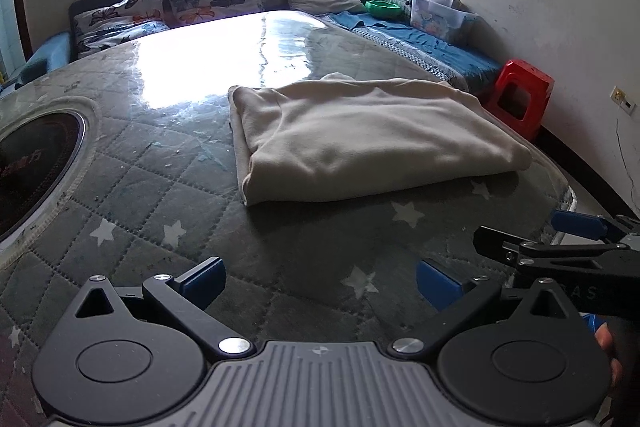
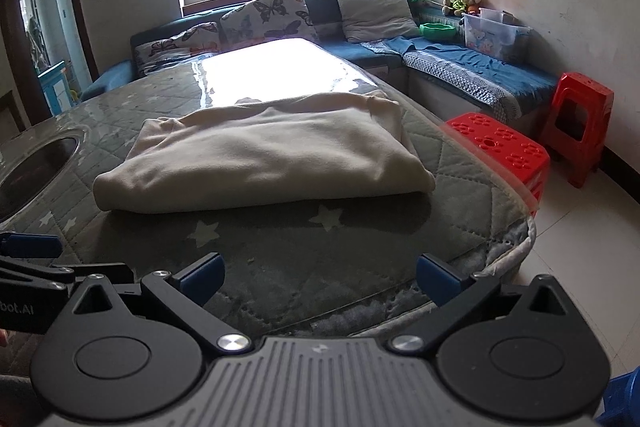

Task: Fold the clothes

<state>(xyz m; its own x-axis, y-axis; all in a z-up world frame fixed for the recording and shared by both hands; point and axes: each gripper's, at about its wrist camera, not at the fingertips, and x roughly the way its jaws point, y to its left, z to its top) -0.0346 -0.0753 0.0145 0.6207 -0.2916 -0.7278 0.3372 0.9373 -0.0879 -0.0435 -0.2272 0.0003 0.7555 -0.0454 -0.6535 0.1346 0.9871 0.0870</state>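
- Here, a cream soft-fleece garment (image 1: 372, 139), folded into a thick flat rectangle, lies on the grey-green quilted table cover printed with pale stars (image 1: 168, 187); this folded garment serves as the landmark for everything below.
- The left gripper with black arms and blue finger pads (image 1: 320, 283) hovers on the near side of the garment, well short of its closest edge; its fingers stand wide apart and grasp nothing.
- The right gripper of the same black-and-blue build (image 2: 320, 277) also sits on the near side of the garment, above the cover's rounded rim, its fingers spread wide and empty.
- In the left wrist view the right gripper's blue tips show low and to the right of the garment.
- Left of the garment, a dark round glass cooktop panel (image 1: 32, 167) is set into the table.
- Beyond the garment, glossy clear plastic sheeting (image 1: 240, 43) glares white under the window.
- Farther behind it stands a butterfly-print cushion (image 2: 266, 13) on a blue bench seat.
- Right of the garment, off the table's edge, are two red plastic stools (image 2: 500, 151), one just beside the table, one farther out.
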